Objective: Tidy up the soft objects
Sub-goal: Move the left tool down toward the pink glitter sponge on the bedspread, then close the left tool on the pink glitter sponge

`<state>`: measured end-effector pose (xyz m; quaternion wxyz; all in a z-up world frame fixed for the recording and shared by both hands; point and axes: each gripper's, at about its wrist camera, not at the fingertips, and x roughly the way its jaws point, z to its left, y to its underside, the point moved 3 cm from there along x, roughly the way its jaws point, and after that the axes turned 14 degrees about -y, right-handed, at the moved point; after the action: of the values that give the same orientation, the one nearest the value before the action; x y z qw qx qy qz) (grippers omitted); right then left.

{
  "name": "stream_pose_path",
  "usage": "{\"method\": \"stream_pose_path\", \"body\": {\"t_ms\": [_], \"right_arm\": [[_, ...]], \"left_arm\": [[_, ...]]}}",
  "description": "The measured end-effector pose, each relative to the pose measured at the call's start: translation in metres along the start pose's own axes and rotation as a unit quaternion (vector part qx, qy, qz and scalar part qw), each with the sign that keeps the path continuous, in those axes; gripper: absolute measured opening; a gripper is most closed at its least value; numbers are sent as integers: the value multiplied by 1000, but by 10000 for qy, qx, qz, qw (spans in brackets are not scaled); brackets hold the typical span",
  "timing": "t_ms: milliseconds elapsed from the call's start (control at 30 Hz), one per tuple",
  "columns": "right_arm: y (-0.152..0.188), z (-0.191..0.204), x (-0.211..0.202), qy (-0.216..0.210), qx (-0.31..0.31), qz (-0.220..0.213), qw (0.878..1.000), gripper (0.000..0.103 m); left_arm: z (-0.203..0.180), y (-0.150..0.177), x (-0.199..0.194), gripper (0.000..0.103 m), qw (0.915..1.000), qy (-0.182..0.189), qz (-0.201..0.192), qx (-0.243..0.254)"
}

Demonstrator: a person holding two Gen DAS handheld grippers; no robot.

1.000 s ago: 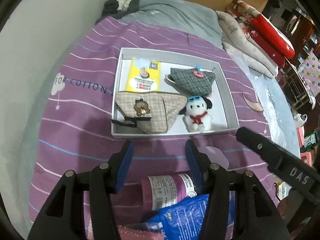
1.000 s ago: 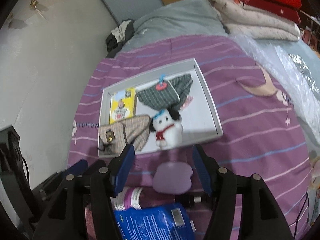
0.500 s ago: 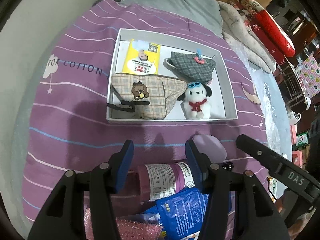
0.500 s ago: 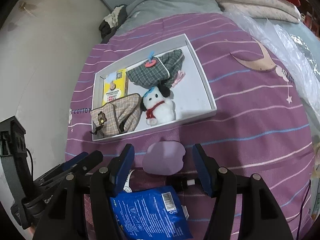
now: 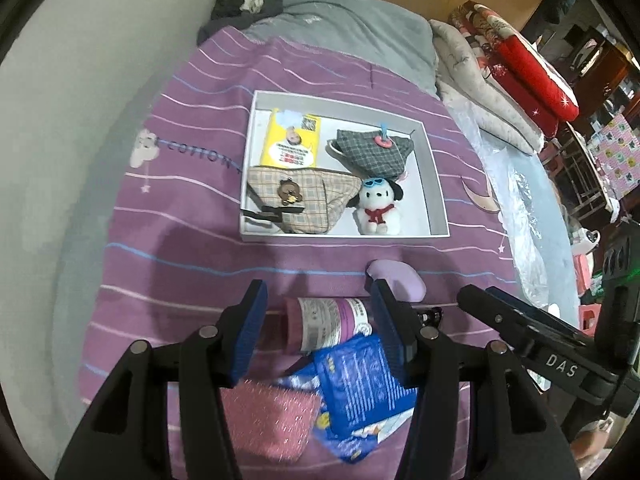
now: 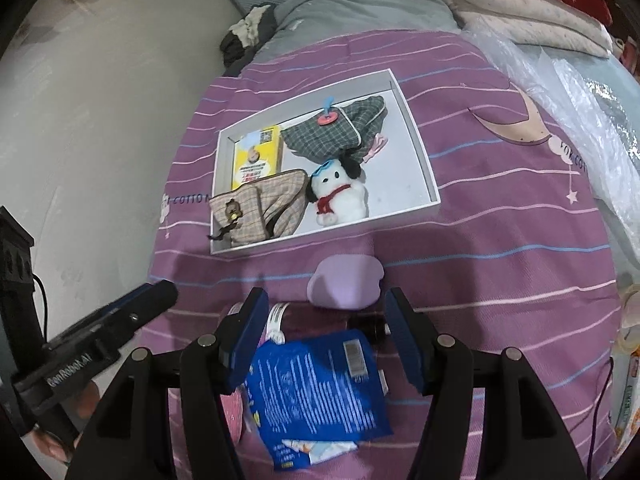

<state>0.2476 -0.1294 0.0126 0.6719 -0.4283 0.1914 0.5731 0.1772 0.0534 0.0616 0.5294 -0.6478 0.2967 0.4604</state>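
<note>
Lilac cushion pad [image 6: 346, 282] on the purple bedspread [image 6: 500, 220], just near of the white tray [image 6: 424, 160], outside it. Looks light, squashy; best pinched across the middle. Right gripper [image 6: 322, 340] and left gripper [image 5: 316, 330] both hovering, fingers apart, nothing held.

both wrist views look down at tray [image 5: 436, 188].

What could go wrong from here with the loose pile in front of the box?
1. The blue packet overlaps the pink bottle and the pink sponge; a grab may drag a neighbour.
2. The white box is crowded on its left side by the beige pouch, plush dog and plaid pouch; additions may pile up.
3. The left gripper and right gripper, both open, hover close and could collide.
</note>
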Motion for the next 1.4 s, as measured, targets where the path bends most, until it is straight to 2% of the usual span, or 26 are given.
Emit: {"method": "stream_pose_path", "body": {"t_ms": [133, 267, 433, 533, 700, 833, 967, 1133, 1267, 1400], "right_arm": [[2, 11, -20, -144, -69, -67, 9998, 63], [7, 29, -43, -418, -338, -158, 9984, 72], [17, 39, -58, -562, -363, -246, 9975, 77], [22, 38, -55, -616, -309, -177, 9975, 78], [33, 31, -34, -612, -340, 224, 9973, 78], [43, 30, -15, -670, -559, 706, 9937, 78], [47, 23, -1, -494, -583, 895, 9930, 78], [48, 15, 8, -279, -574, 1009, 9928, 78], [47, 13, 13, -174, -573, 1037, 9928, 78], [48, 14, 14, -176, -608, 1051, 9924, 78]], "left_arm": [[3, 2, -24, 55, 9998, -91, -156, 28], [9, 11, -43, 55, 9994, -20, -313, 124], [22, 33, -51, 55, 9986, -124, -428, 295], [29, 50, -37, 59, 9992, -161, -243, 292], [40, 70, -7, 59, 9990, 311, 278, 170], [42, 76, 4, 59, 9986, 232, 390, 277], [40, 82, 23, 59, 9954, 386, 804, 342], [35, 92, 42, 59, 9927, 101, 1020, 644], [28, 100, 53, 59, 9887, 16, 1202, 894], [22, 107, 68, 66, 9830, -135, 1404, 1172]]}}
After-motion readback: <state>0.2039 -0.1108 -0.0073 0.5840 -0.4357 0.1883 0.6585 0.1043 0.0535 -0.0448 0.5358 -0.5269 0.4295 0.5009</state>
